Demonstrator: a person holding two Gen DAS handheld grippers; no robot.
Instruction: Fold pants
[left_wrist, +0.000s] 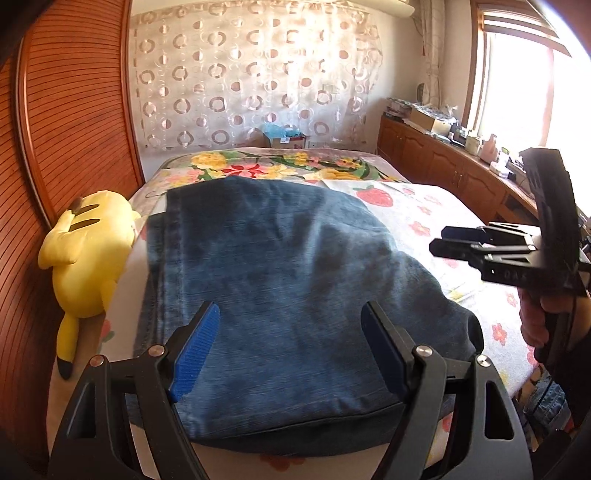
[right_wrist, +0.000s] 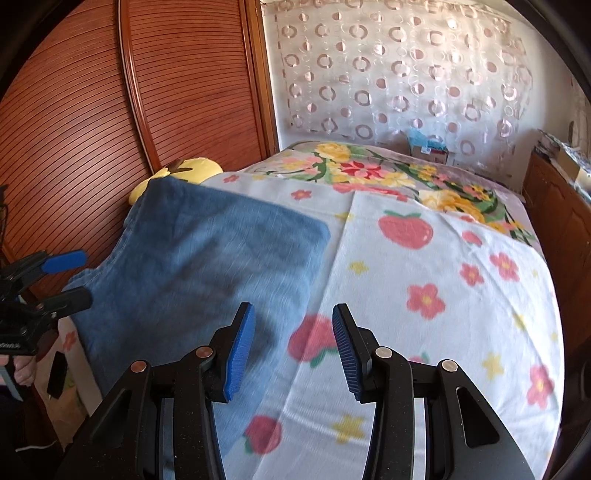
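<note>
Folded blue jeans (left_wrist: 280, 266) lie on the bed's left half, with their near fold at the bed's front edge. My left gripper (left_wrist: 291, 328) hovers over that near part, its blue pads wide open with nothing between them. In the right wrist view the jeans (right_wrist: 207, 258) spread to the left. My right gripper (right_wrist: 293, 328) stands open and empty above their right edge and the flowered sheet (right_wrist: 443, 295). Each gripper also appears in the other's view: the right gripper (left_wrist: 443, 240) at the right, the left gripper (right_wrist: 77, 277) at the far left.
A yellow plush toy (left_wrist: 88, 236) lies against the ribbed wooden wardrobe (left_wrist: 74, 110) left of the jeans. A low wooden cabinet (left_wrist: 443, 162) with clutter runs along the right wall. A cardboard box (left_wrist: 286, 138) sits beyond the bed's far end.
</note>
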